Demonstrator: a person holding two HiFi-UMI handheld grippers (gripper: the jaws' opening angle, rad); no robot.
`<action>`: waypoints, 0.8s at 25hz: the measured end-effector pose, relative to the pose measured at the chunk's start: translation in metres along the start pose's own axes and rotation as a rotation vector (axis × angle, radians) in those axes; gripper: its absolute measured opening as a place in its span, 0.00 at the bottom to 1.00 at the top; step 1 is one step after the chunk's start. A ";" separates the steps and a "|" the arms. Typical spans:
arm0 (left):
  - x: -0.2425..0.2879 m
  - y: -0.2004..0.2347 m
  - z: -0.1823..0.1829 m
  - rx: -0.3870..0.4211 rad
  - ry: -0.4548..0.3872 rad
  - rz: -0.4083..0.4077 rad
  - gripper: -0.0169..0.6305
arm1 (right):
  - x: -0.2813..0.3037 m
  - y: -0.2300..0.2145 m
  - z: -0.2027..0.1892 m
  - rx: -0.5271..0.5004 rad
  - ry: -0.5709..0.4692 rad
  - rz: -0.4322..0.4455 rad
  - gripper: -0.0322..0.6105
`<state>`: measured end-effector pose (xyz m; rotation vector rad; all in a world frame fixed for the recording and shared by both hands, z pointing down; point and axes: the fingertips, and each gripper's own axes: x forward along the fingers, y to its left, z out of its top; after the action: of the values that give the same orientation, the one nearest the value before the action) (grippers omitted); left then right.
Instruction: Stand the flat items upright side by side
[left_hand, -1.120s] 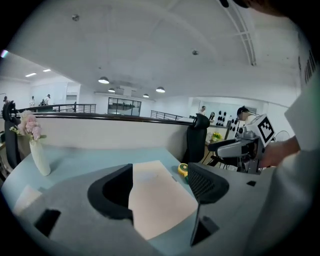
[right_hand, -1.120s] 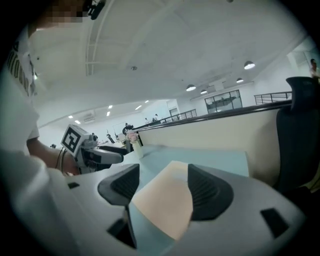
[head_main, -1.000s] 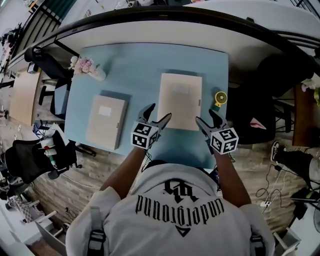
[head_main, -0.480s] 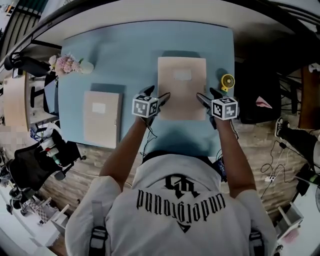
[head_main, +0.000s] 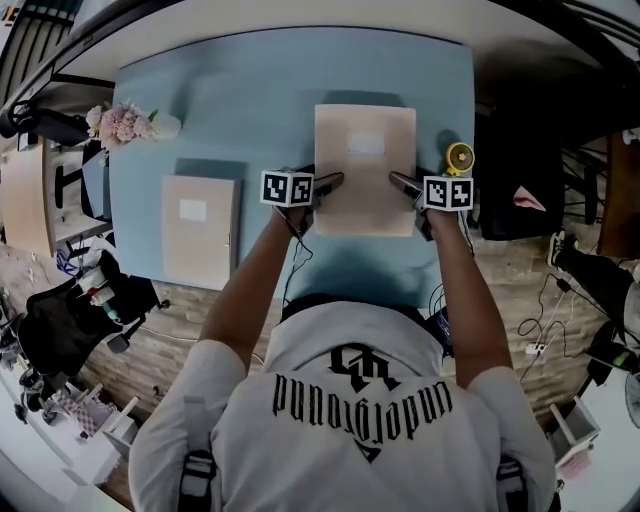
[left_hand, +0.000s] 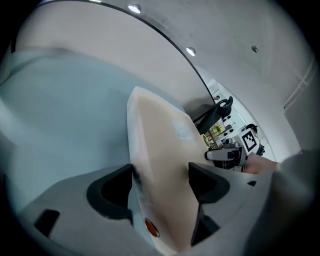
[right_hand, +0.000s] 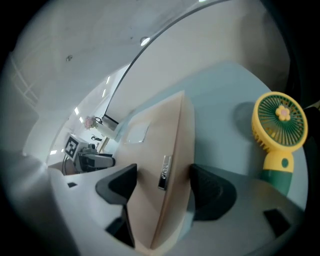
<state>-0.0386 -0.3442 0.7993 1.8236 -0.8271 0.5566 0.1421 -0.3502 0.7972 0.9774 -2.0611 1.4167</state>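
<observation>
Presently, a first file box (head_main: 200, 232) is seen flat at 9 o'clock. The second file box (head_main: 365, 150), flat at centre, is straddled at its 9 and 3 o'clock edges by the left gripper (head_main: 320, 176) and right gripper (head_main: 412, 178), jaws spread wide, unclamped.

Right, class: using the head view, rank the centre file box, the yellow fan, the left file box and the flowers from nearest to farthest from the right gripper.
1. Centre file box: its right edge lies between the fingers of the right gripper.
2. Yellow fan: just to the right.
3. Left file box: table's left side.
4. Flowers: far left corner.
</observation>
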 end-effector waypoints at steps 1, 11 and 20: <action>0.001 0.001 0.000 0.002 0.004 0.001 0.59 | 0.002 0.000 0.000 -0.004 0.005 0.001 0.57; -0.009 -0.007 0.013 0.070 -0.002 0.052 0.57 | -0.007 0.014 0.012 -0.080 -0.027 -0.055 0.55; -0.066 -0.050 0.083 0.460 -0.188 0.183 0.57 | -0.061 0.073 0.076 -0.477 -0.298 -0.214 0.54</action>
<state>-0.0440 -0.3897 0.6916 2.2576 -1.0652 0.7469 0.1276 -0.3869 0.6819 1.2013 -2.2688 0.6533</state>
